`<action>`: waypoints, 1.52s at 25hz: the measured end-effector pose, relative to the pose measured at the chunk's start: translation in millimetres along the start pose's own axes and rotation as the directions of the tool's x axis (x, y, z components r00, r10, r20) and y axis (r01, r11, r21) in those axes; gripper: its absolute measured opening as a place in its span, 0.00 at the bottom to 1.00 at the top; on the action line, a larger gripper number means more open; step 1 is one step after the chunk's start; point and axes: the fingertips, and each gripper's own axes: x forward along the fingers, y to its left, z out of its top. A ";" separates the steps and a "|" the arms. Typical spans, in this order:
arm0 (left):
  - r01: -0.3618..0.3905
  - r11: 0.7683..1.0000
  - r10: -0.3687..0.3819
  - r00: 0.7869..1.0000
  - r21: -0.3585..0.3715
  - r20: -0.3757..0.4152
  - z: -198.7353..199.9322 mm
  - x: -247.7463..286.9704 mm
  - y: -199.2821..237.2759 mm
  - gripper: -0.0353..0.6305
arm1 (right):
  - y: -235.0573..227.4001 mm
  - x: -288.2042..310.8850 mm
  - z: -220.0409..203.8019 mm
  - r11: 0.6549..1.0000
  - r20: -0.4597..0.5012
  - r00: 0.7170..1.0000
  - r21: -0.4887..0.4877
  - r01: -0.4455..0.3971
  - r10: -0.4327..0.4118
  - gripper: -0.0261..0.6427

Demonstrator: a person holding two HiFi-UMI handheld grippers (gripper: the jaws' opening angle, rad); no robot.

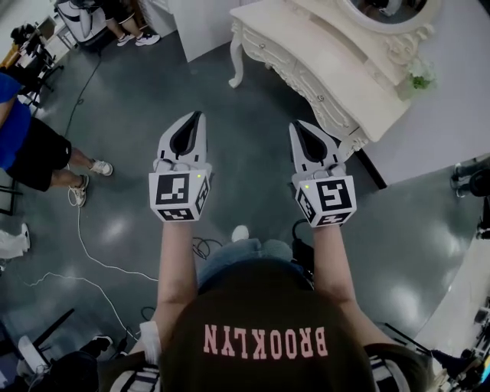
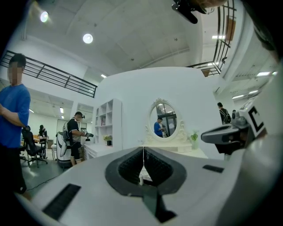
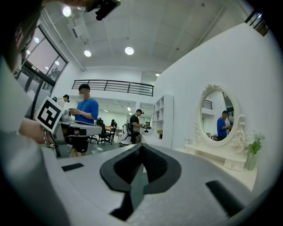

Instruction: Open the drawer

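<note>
A white carved dressing table stands at the upper right of the head view, with drawer fronts along its near side, all closed. My left gripper and right gripper are held side by side over the grey floor, short of the table and touching nothing. Both are shut with nothing between the jaws. In the left gripper view the shut tips point at the table's oval mirror. In the right gripper view the shut tips point left of the mirror.
A person in blue stands at the left, and more people are at the far left. Cables trail over the floor. A white shelf unit stands behind the table's left end. A small plant sits on the tabletop.
</note>
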 end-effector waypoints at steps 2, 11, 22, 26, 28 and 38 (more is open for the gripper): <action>-0.003 1.000 0.003 1.000 -0.013 0.004 -2.3 8.0 15.3 0.06 | 3.0 16.3 0.0 1.000 -0.005 1.000 -0.007 0.002 -0.002 0.03; -0.022 1.000 0.022 1.000 -0.017 -0.015 -18.1 51.6 55.0 0.06 | -9.9 79.6 -9.9 1.000 -0.021 1.000 -0.005 -0.013 0.013 0.03; -0.030 1.000 0.030 0.997 -0.002 -0.067 -44.4 145.8 101.1 0.06 | -45.1 198.9 -23.8 0.999 -0.034 0.998 0.005 -0.054 0.054 0.03; -0.007 1.000 0.007 0.996 0.006 -0.086 -46.9 200.6 117.5 0.06 | -61.8 251.0 -24.6 0.997 -0.030 0.997 0.018 -0.073 0.074 0.03; 0.016 1.000 -0.014 0.995 0.015 -0.097 -46.5 231.2 123.3 0.06 | -75.0 275.1 -25.5 0.997 -0.027 0.997 0.035 -0.068 0.069 0.03; 0.114 0.993 -0.107 0.980 0.034 -0.168 -72.0 356.9 144.4 0.06 | -140.9 367.6 -62.2 0.995 -0.093 0.996 0.102 0.022 -0.012 0.03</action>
